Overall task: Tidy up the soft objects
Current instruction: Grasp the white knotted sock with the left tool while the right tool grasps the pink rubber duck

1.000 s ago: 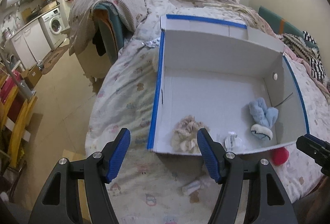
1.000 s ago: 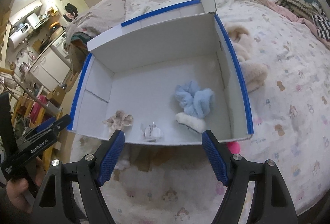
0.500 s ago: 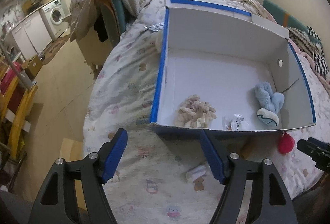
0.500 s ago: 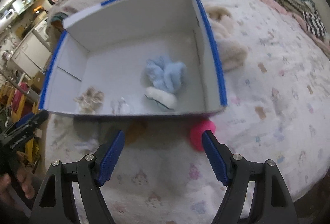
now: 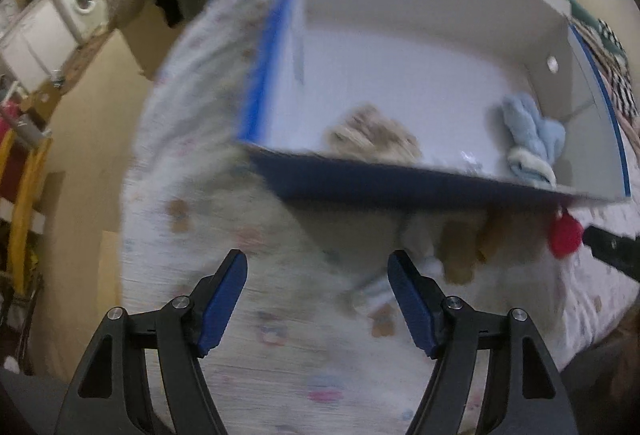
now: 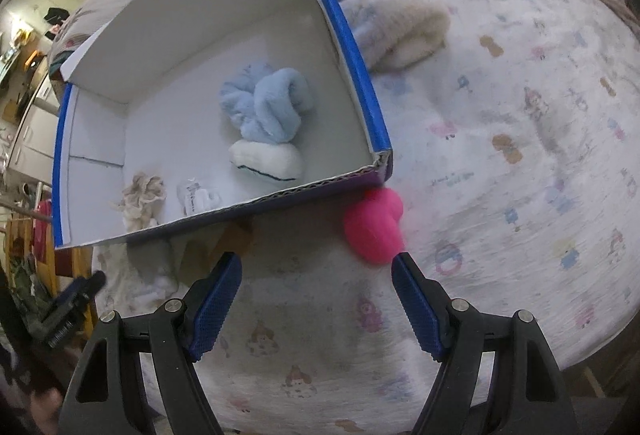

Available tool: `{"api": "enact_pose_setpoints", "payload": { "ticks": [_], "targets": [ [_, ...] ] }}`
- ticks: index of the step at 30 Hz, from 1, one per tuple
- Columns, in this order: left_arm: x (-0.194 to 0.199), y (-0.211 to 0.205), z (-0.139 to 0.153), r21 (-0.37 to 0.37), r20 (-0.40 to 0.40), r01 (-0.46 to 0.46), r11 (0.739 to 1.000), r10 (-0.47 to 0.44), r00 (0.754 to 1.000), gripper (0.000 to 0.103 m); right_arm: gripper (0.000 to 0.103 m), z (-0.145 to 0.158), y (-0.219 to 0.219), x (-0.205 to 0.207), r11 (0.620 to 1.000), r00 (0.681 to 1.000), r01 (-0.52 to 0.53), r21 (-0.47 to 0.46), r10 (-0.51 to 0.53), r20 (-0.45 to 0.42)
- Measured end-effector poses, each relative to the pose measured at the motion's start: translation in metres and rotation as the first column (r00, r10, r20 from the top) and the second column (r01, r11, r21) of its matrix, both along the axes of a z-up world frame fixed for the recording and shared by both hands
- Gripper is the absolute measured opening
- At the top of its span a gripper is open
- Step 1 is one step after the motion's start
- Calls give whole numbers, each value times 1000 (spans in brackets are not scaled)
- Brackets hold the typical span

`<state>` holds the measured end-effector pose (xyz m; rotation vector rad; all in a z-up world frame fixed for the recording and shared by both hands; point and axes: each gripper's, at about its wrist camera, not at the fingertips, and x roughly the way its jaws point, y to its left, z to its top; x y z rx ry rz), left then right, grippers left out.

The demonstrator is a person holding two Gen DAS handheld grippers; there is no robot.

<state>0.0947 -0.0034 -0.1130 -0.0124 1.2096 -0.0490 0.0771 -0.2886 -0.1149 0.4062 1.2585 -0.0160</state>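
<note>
A white cardboard box with blue-taped edges sits on a bed covered by a cartoon-print sheet, and every soft item here is placed in relation to it. Inside the box, against its right-hand wall, a fluffy light-blue plush lies bunched above a small white pad with a dark trim line, the two touching. Along the box's near wall rest a beige frilly scrunchie and, just beside it, a small clear packet.

Outside the box, at its near right corner, a bright pink soft toy lies on the sheet, touching the corner. The right gripper hovers just in front of that corner, jaws spread wide with nothing between them; the tip of its right finger is right at the toy's lower edge. A cream and pale-blue fluffy heap lies beyond the box's right wall.

The left gripper hangs before the box's near wall, jaws apart and empty over bare sheet. Its motion-blurred view shows a brown soft object and a pale one below that wall, too smeared to identify.
</note>
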Motion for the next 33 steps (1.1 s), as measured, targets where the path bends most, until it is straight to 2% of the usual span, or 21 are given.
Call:
{"api": "enact_pose_setpoints", "payload": {
  "ticks": [4, 6, 8, 15, 16, 17, 18, 20, 21, 22, 23, 24, 33],
  "targets": [
    [4, -27, -21, 8, -52, 93, 996, -93, 994, 70, 82, -8, -7, 3, 1000, 999, 22, 9, -22, -30],
    [5, -42, -29, 55, -54, 147, 988, -144, 988, 70, 82, -13, -11, 6, 999, 998, 29, -43, -32, -60],
    [6, -50, -34, 62, -59, 177, 982, -173, 983, 70, 82, -20, -16, 9, 997, 995, 43, -71, -49, -87],
    [11, -56, -51, 62, -130, 194, 979, -185, 974, 69, 82, -38, -18, 22, 993, 989, 35, -110, -50, -136],
    [13, -56, -52, 61, -136, 195, 979, -185, 973, 64, 82, -41, -14, 24, 993, 989, 25, -115, -41, -141],
    [14, -55, -54, 66, -139, 196, 978, -185, 973, 51, 82, -43, -11, 26, 993, 989, 13, -121, -31, -147],
    [15, -55, -55, 73, -144, 198, 977, -186, 972, 46, 82, -45, -8, 28, 992, 988, 0, -125, -19, -152],
    [18, -53, -56, 67, -147, 200, 978, -188, 971, 24, 82, -47, -3, 32, 991, 988, -18, -132, -2, -154],
    [19, -54, -57, 66, -154, 211, 975, -199, 968, 20, 81, -47, 0, 33, 991, 988, -26, -135, 5, -154],
    [20, -55, -57, 69, -156, 218, 974, -205, 966, 20, 72, -47, 2, 34, 990, 989, -34, -134, 13, -149],
    [20, -56, -57, 73, -154, 223, 972, -210, 965, 20, 52, -46, 5, 34, 990, 990, -37, -137, 17, -143],
    [20, -56, -56, 77, -153, 224, 971, -211, 966, 19, 44, -46, 6, 35, 989, 989, -41, -143, 20, -146],
    [18, -36, -44, 85, -128, 153, 984, -142, 982, 19, 43, -41, 13, 28, 990, 990, -57, -128, 40, -135]
  ]
}}
